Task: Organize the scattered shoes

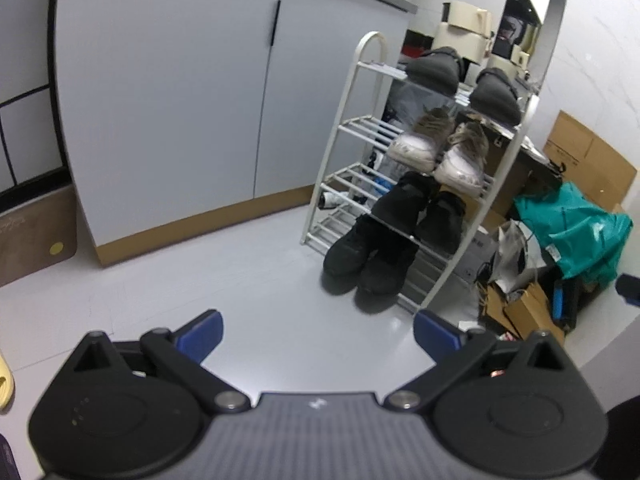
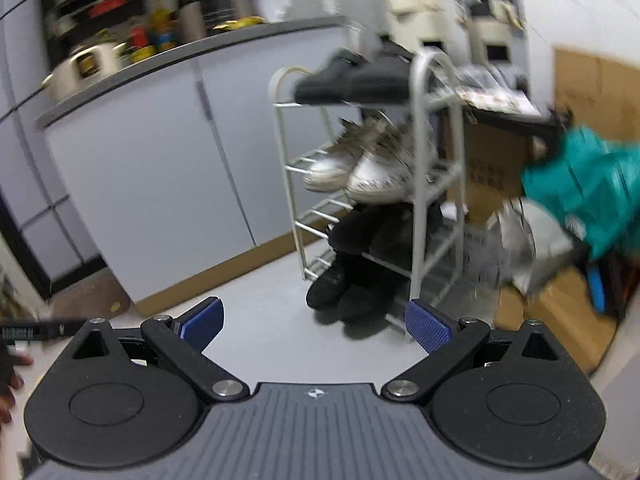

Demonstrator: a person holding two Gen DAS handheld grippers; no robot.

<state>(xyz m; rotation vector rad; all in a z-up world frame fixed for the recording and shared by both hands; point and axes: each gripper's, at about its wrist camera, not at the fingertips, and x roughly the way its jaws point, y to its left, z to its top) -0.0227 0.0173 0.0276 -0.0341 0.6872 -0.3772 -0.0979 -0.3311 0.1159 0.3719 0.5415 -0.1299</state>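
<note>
**Left wrist vs right wrist: rack filled, both claws spread and empty**

Left wrist view is sharp: the left gripper sits at bottom centre, blue pads spread wide, nothing between them, bare floor beneath. Right of centre stands the white shoe rack, four tiers, each with a pair — dark grey slippers on top, white sneakers below them, black shoes on the third tier, black sneakers on the lowest, toes overhanging the floor. White cabinet fills the left half; teal bag and cardboard clutter at lower right. Only this view shows a yellow item at the far left edge, too cropped to identify.

Right wrist view is motion-blurred. The right gripper is likewise splayed open and empty. Same rack and four pairs, seen more from the side. Only here: the cabinet's countertop clutter at upper left — and part of a hand at the left edge.
</note>
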